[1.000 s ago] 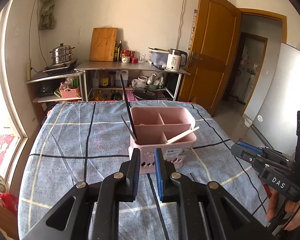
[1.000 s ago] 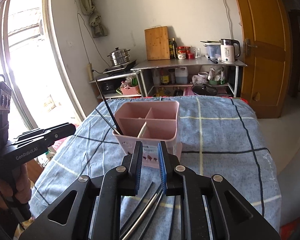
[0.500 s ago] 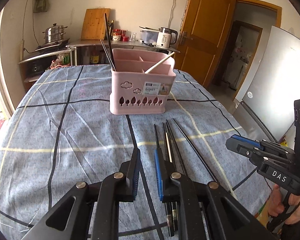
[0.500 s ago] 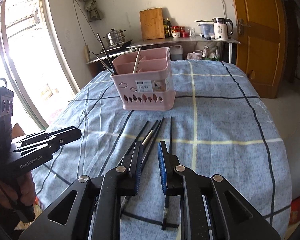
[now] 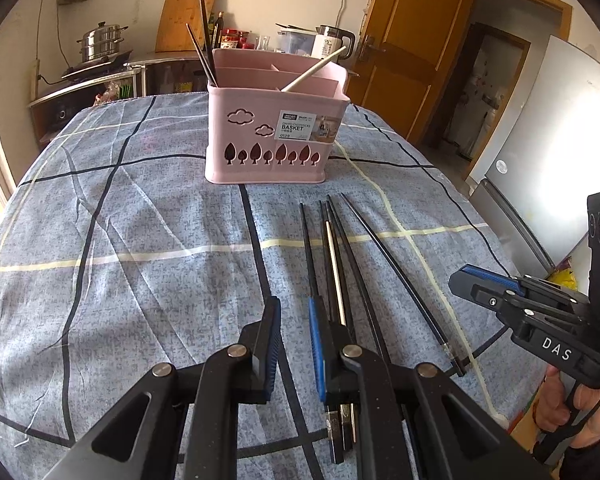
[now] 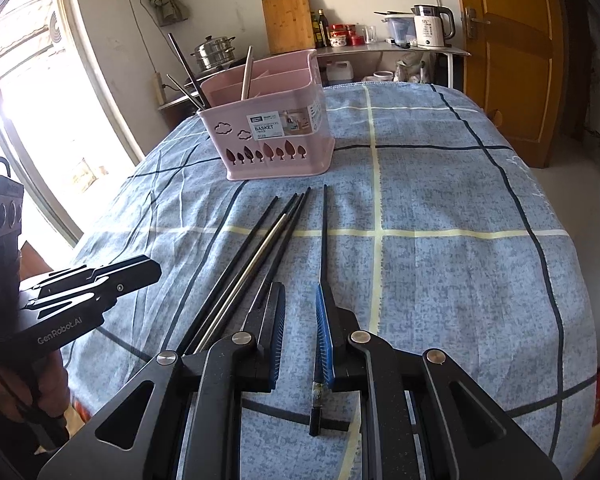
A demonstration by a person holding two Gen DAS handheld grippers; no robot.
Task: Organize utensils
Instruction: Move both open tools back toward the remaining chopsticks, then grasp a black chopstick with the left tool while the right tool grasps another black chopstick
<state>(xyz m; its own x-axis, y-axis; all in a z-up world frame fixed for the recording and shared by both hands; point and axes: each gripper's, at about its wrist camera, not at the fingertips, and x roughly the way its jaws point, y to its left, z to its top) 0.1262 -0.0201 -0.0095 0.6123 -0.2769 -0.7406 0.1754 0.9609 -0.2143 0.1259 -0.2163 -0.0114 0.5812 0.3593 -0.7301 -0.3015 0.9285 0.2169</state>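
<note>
The pink basket [image 5: 274, 136], its label reading "BASKET", stands on the plaid worktop [image 5: 120, 240] holding dark chopsticks and a pale one. More chopsticks [image 6: 260, 248] lie just before it. The left hand-held gripper [image 5: 294, 340] and the right hand-held gripper [image 6: 300, 328], marked "DAS", both hover nearer than the basket, jaws slightly apart, empty

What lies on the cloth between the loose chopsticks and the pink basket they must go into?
Nothing visible: only bare checked tablecloth separates the loose chopsticks from the pink basket.
</note>
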